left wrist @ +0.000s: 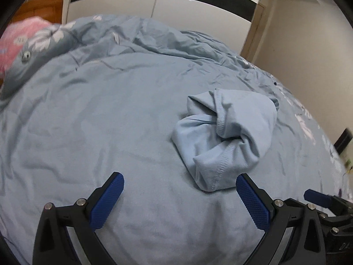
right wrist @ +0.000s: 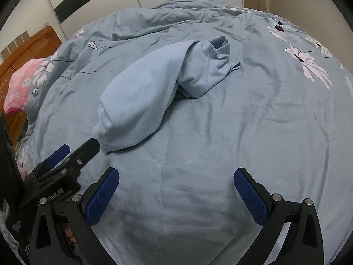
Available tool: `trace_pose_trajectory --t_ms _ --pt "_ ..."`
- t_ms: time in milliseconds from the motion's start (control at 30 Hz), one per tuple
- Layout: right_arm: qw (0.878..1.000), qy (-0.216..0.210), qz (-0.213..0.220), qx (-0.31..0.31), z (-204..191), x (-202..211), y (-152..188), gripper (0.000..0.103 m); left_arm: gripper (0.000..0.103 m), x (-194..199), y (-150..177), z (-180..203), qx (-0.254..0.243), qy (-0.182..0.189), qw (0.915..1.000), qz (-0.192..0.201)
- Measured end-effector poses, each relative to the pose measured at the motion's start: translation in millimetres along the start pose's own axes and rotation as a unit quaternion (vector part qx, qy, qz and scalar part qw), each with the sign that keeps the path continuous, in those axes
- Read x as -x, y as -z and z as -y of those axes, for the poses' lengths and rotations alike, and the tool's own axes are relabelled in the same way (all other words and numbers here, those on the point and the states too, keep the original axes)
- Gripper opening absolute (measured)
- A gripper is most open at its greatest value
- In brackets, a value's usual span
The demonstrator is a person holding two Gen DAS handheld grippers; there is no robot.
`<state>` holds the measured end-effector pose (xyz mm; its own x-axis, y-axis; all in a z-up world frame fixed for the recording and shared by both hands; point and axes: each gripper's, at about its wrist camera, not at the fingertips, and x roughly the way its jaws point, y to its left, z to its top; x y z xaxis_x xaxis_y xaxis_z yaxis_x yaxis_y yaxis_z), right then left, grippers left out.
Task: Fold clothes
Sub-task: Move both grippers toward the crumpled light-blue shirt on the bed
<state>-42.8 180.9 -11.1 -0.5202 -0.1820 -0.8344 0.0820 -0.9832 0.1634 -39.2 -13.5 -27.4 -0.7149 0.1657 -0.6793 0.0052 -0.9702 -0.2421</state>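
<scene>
Left wrist view: left gripper (left wrist: 179, 183) hovered low over the bed (left wrist: 99, 121), jaws spread wide, nothing between them. Crumpled light-blue garment (left wrist: 225, 137) lay bunched on the blue duvet just ahead and right of centre, its hemmed edge nearly at the tip of the right-hand finger pad (left wrist: 253, 203); contact could not be confirmed. Right gripper (left wrist: 317, 196) poked in at the lower right edge, only one blue tip and black frame visible. Pink pillow (left wrist: 15, 42) sat at far left, half under the floral duvet edge, with an orange-brown headboard (left wrist: 39, 6) behind it. White wardrobe with black band (left wrist: 154, 2) stood behind the bed. No containers in frame. Right wrist view: right gripper (right wrist: 176, 178) also low over the bed (right wrist: 220, 154), jaws wide, empty, bare duvet between the pads. Same garment (right wrist: 143, 92) lay ahead and left, a long rumpled mound with a sleeve and ribbed collar at its far end. Left gripper (right wrist: 72, 152) came in from the lower left, tilted toward the garment's near corner, black tip just beside the fabric edge; its jaw gap was not readable from this angle. Pink pillow (right wrist: 19, 88) and wooden headboard (right wrist: 30, 46) at far left. White flower prints (right wrist: 308, 64) on the duvet at right.
</scene>
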Motion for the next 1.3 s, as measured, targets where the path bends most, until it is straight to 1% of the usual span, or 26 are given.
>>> trace_pose_trajectory --t_ms 133,233,467,600,800,1033,1300 --pt "1.000 0.012 0.010 0.006 0.6 0.7 -2.8 0.103 0.103 -1.0 -1.7 -7.1 -0.006 -0.017 0.9998 0.008" --pt "1.000 0.012 0.009 0.009 -4.1 -3.4 -6.2 0.103 0.103 2.8 -4.4 -9.5 -0.014 -0.023 0.9995 0.019" --pt "1.000 0.012 0.012 0.016 -12.0 -6.5 -4.7 0.103 0.103 2.0 -7.7 -13.2 -0.024 -0.035 0.9990 0.013" --pt "1.000 0.014 0.009 0.021 -17.9 -5.0 -6.8 0.103 0.103 3.3 -7.8 -13.1 -0.026 -0.031 0.9991 0.012" --pt "1.000 0.018 0.011 0.022 -21.4 -1.3 -3.5 0.103 0.103 4.0 -7.2 -7.4 -0.046 -0.034 0.9983 0.015" --pt "0.999 0.021 0.005 0.023 -26.5 -0.6 -2.6 0.103 0.103 3.4 -7.8 -10.8 -0.036 -0.030 0.9989 0.009" --pt "1.000 0.021 0.001 0.022 -25.9 -2.1 -2.4 0.103 0.103 2.2 -6.8 -5.5 -0.051 -0.035 0.9980 0.009"
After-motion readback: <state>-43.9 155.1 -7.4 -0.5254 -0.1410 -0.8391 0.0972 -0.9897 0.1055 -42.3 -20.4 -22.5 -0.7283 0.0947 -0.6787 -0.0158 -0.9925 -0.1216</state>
